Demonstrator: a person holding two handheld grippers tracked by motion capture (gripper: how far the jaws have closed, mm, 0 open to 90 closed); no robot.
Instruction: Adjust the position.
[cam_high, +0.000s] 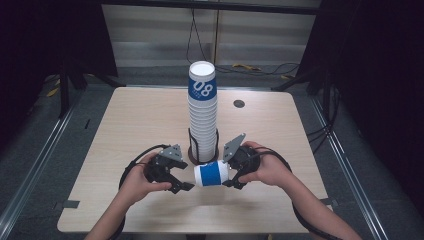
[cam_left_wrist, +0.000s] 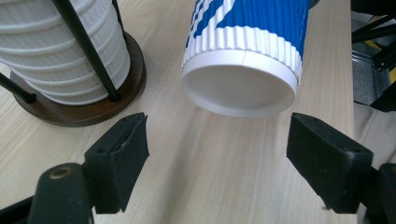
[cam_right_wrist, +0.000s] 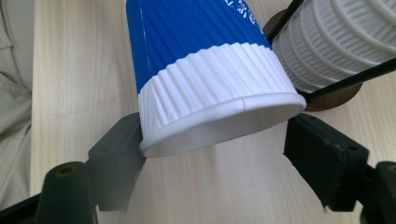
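**A Cup Held Between Two Grippers**

The table (cam_high: 125, 130) is light wood with rounded corners. It stands in a dark room with a grey floor and cables lying behind it.

A tall stack of cups (cam_high: 202, 117) stands near the middle of the table. The cups are white with ridges, and the top one has a blue band with white marks. The stack sits in a holder (cam_high: 192, 151) made of thin black rods on a round dark wooden base.

Just in front of the stack, one blue and white cup (cam_high: 211, 174) lies on its side in the air, a little above the table. It is between the two grippers.

The right gripper (cam_high: 231, 181) holds this cup. In the right gripper view, its two black jaws sit on either side of the cup (cam_right_wrist: 210, 79) close to its white end, and they pinch it there. The person's right hand (cam_high: 267, 170) is wrapped around that gripper.

The left gripper (cam_high: 181, 183) is close to the other end of the cup. In the left gripper view, the round white end of the cup (cam_left_wrist: 240, 88) faces the camera, just past the jaw tips. The jaws are spread wide apart and nothing is between them. They do not touch the cup. The person's left hand (cam_high: 136, 182) holds that gripper.

Both forearms come in from the bottom edge of the high view.
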